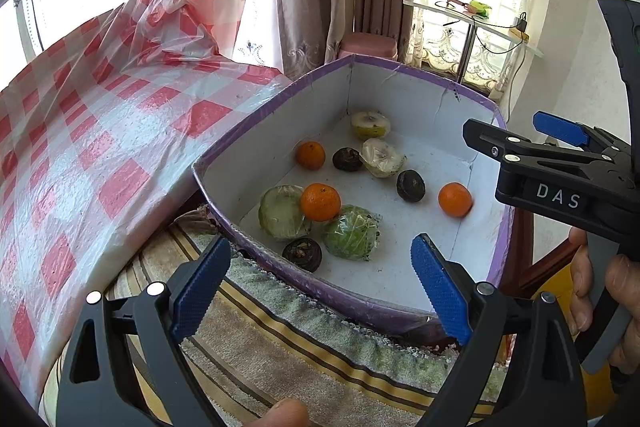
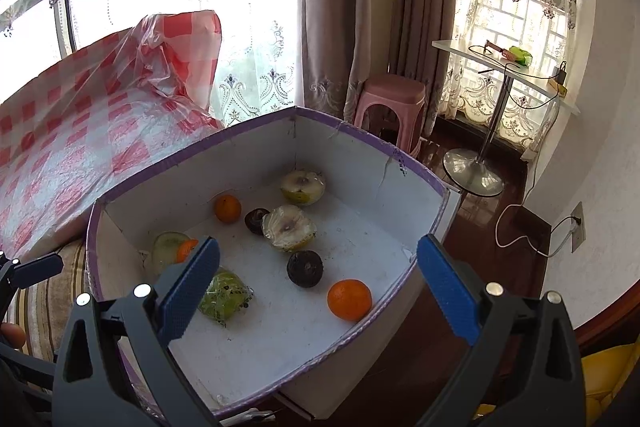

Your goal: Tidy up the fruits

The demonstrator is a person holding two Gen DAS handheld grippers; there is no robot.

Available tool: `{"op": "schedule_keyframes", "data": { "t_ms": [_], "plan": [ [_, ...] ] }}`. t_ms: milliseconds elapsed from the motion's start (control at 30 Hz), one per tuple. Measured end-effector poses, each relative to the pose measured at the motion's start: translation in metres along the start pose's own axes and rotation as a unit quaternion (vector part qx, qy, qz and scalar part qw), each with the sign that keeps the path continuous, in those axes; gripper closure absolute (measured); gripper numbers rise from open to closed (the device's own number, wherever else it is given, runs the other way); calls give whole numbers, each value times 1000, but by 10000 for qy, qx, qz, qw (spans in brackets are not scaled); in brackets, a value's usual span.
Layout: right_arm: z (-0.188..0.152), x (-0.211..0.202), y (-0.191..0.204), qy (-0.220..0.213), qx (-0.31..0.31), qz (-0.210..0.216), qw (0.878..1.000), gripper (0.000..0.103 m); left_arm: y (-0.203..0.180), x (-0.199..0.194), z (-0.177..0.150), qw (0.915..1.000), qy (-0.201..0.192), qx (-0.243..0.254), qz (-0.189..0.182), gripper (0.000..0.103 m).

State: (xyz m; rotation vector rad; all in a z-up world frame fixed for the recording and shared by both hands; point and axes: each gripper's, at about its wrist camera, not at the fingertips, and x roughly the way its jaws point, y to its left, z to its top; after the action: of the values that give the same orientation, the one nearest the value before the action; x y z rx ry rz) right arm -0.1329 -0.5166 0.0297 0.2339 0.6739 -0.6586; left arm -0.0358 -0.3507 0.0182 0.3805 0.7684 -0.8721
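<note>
Fruit sits loose on the white floor of a box (image 1: 280,99) with a purple rim. Three oranges: one at the back left (image 1: 311,155), one mid-left (image 1: 320,202) resting against a plastic-wrapped pale green fruit (image 1: 280,213), one alone near the right wall (image 1: 455,199). Second wrapped green fruit (image 1: 351,231) just right of that pair, touching or nearly touching the mid-left orange. Three dark round fruits: one near the front wall (image 1: 302,254), one centre (image 1: 411,185), one at the back (image 1: 347,159) touching a wrapped cut half (image 1: 382,157). Another cut half (image 1: 370,125) in the far corner.

Box rests on a striped towel (image 1: 304,339), just beside a surface under a red-checked plastic cloth (image 1: 100,147).

Left gripper (image 1: 320,285) hovers over the box's near rim, fingers (image 1: 440,287) wide apart, holding nothing. Right gripper (image 2: 318,291) is over the box's right side, fingers (image 2: 448,287) wide apart, empty; in the left wrist view it shows at the right edge (image 1: 528,143).

Behind: curtains (image 2: 332,7), pink stool (image 2: 394,95), small white table (image 2: 500,67) on a metal pedestal, wall socket (image 2: 576,227) with a white cable.
</note>
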Motion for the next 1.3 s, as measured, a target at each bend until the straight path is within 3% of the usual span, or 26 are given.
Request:
{"op": "schedule_keyframes", "data": {
  "t_ms": [1300],
  "plan": [
    [-2, 4, 4, 89, 54, 26, 9999, 4, 1, 2, -1, 10000, 28, -9, -3, 14]
  ]
}}
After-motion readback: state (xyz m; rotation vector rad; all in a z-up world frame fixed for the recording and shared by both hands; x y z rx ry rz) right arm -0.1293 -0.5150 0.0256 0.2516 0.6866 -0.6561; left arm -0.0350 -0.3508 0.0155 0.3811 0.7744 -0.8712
